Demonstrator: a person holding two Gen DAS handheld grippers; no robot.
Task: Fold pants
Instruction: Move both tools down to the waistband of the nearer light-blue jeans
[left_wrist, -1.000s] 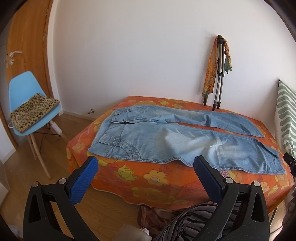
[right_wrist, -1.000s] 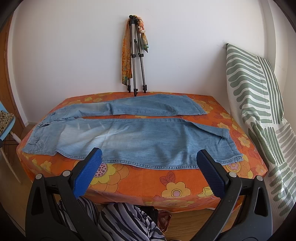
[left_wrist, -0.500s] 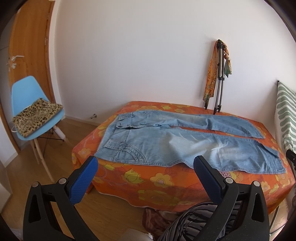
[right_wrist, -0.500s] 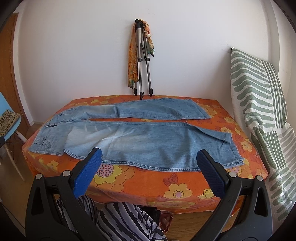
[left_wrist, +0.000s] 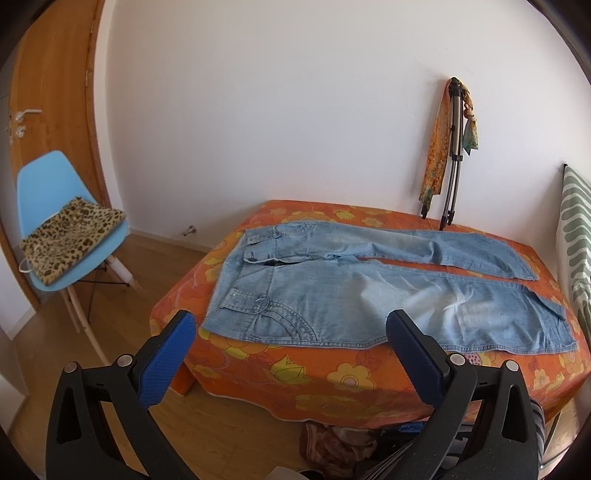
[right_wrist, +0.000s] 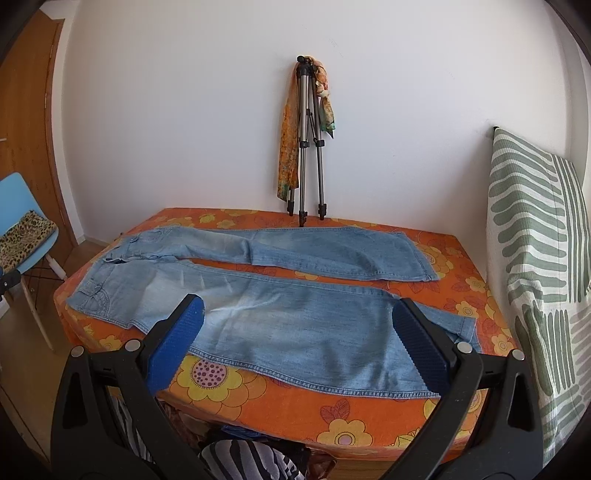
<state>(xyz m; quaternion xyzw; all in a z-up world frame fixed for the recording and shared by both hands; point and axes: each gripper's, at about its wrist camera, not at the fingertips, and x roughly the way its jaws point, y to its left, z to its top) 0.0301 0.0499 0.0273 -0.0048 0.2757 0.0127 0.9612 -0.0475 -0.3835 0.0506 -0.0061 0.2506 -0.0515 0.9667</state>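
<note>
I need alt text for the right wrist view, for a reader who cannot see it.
Light blue jeans lie flat and unfolded, legs slightly apart, on a bed with an orange flowered cover. The open right gripper hovers before the near edge, its blue fingers touching nothing. A tripod leans on the white wall behind; a striped cushion stands at right.

The green-and-white striped cushion (left_wrist: 576, 236) gets chopped off at the right edge of the left wrist frame. Same for the light blue plastic chair (right_wrist: 14, 206), half cut at the left edge of the right wrist frame. The black-and-white striped fabric (right_wrist: 251, 459) bottom centre runs out of frame, can't tell what it is.
</note>
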